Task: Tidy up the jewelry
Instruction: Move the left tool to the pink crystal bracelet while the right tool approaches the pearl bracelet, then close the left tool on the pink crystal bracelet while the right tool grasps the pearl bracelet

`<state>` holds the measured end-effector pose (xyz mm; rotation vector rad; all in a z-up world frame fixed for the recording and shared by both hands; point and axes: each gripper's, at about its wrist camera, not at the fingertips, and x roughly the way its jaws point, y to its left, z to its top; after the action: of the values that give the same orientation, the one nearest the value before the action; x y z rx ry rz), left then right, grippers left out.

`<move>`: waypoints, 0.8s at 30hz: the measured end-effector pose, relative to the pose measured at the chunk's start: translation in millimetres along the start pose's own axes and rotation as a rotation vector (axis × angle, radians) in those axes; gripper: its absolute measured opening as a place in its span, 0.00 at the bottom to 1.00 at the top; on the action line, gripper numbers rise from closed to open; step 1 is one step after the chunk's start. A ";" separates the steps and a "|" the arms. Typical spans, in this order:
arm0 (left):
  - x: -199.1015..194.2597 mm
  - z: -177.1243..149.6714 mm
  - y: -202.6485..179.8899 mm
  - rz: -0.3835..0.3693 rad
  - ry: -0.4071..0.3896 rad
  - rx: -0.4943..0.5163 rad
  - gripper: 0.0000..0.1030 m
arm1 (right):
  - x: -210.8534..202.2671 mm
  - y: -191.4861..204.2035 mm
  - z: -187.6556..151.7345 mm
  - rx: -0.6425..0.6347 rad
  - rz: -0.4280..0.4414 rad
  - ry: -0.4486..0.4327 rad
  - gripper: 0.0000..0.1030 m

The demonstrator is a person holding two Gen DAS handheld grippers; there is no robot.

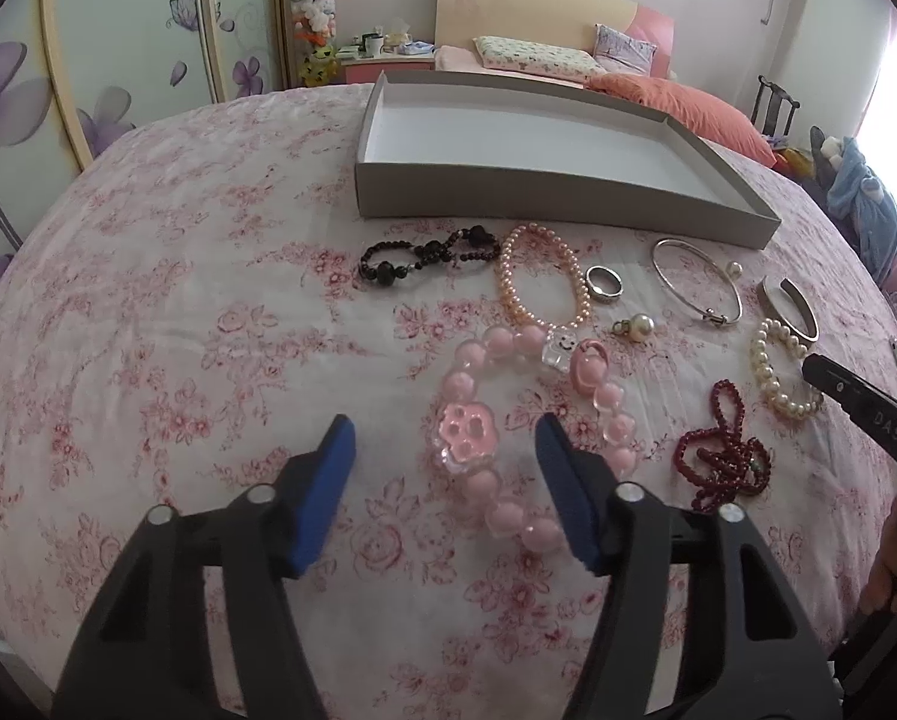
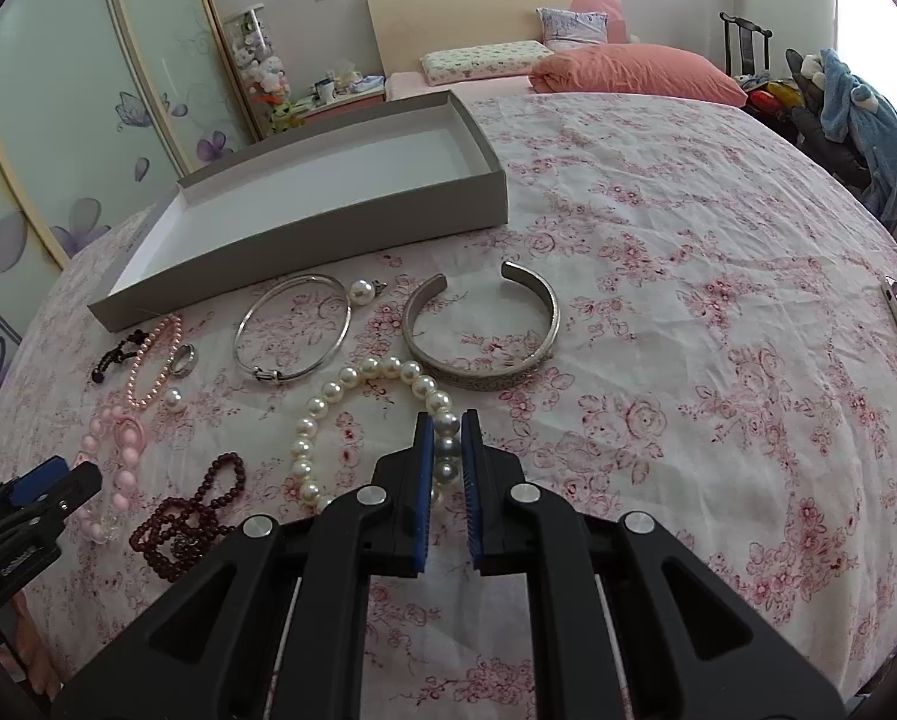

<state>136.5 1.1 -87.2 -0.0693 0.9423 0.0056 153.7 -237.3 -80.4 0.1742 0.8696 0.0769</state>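
Blue-padded, the right gripper (image 2: 447, 420) is pinching the white pearl bracelet (image 2: 352, 420) near the bedspread's (image 2: 688, 300) front edge (light, limp, slippery; grip across beads). Left gripper (image 1: 445, 438) is hanging spread over the pink bead bracelet (image 1: 508, 420).

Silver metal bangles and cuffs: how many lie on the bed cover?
2. The thin closed bangle lies before the box; the wide open cuff lies right of it, beyond the pearl bracelet. None seems hidden.
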 end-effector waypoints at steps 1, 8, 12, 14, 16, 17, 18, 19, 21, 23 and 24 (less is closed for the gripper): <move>0.1 1.0 -1.2 0.000 0.001 0.000 0.53 | -1.0 0.1 0.7 0.002 0.003 -0.005 0.10; 1.8 2.4 -7.7 0.009 -0.010 0.014 0.23 | -6.5 -0.1 5.2 0.003 0.035 -0.033 0.10; 0.3 1.4 -5.0 -0.009 -0.012 0.002 0.23 | -12.6 2.4 6.8 0.001 0.059 -0.056 0.10; -4.1 0.8 -4.0 -0.015 -0.027 0.003 0.23 | -16.8 4.3 8.2 -0.002 0.072 -0.069 0.10; -8.8 0.0 -3.8 -0.018 -0.044 0.003 0.23 | -22.0 6.7 9.7 -0.006 0.088 -0.085 0.10; -12.4 0.0 -3.6 -0.023 -0.058 0.002 0.23 | -24.2 7.7 10.6 -0.009 0.098 -0.093 0.10; -15.8 0.5 -3.6 -0.025 -0.071 0.004 0.23 | -26.6 8.8 11.3 -0.012 0.108 -0.102 0.10; -19.9 0.6 -3.2 -0.028 -0.085 0.005 0.23 | -28.3 9.6 11.9 -0.013 0.114 -0.107 0.10; -27.3 0.7 -3.2 -0.038 -0.111 0.007 0.23 | -34.6 13.1 13.9 -0.021 0.132 -0.128 0.10; -36.0 2.2 -3.9 -0.046 -0.142 0.012 0.23 | -40.7 15.9 14.9 -0.026 0.151 -0.148 0.10; -40.3 3.3 -4.8 -0.050 -0.157 0.014 0.23 | -43.5 17.4 15.6 -0.029 0.159 -0.158 0.10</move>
<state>115.6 -2.4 -52.3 -0.0778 0.7835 -0.0410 137.7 -228.0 -34.6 0.2188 0.6959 0.2217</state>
